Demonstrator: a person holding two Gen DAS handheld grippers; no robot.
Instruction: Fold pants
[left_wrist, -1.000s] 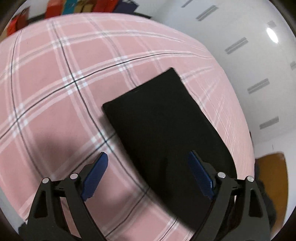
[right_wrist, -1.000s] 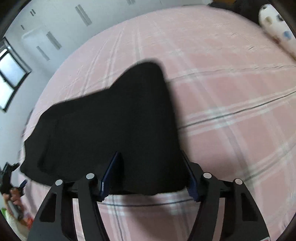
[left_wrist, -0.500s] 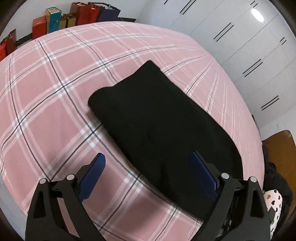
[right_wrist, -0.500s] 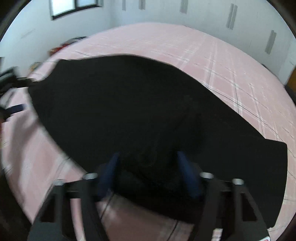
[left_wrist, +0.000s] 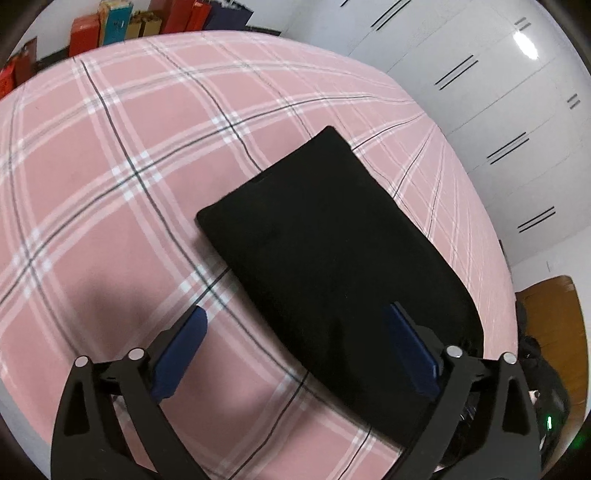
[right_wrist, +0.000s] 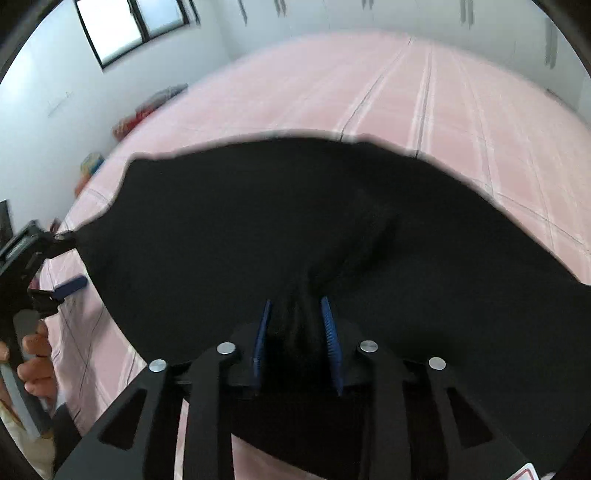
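Observation:
Black pants (left_wrist: 332, 266) lie folded into a long slab on the pink plaid bed (left_wrist: 110, 184). In the left wrist view my left gripper (left_wrist: 297, 310) hovers above their near end, its jaws opening wide and gripping nothing; one blue pad is over the cloth, the other over the sheet. In the right wrist view the pants (right_wrist: 258, 206) spread wide and dark, and a bunched ridge of their fabric fills the gap of my right gripper (right_wrist: 295, 301). Its jaws are opening while the pads still touch the cloth. The left gripper (right_wrist: 55, 266) shows at the pants' left edge.
Coloured boxes and bags (left_wrist: 147, 22) line the far side of the bed. White wardrobe doors (left_wrist: 498, 110) stand beyond its right edge, beside a wooden door (left_wrist: 554, 314). A window (right_wrist: 129, 26) is at the far left. A person's hand (right_wrist: 33, 354) holds the left gripper's handle.
The right gripper swept across the pants and rolled, and now has a bunch of fabric between its narrowed pads. The left gripper's jaws have widened a little.

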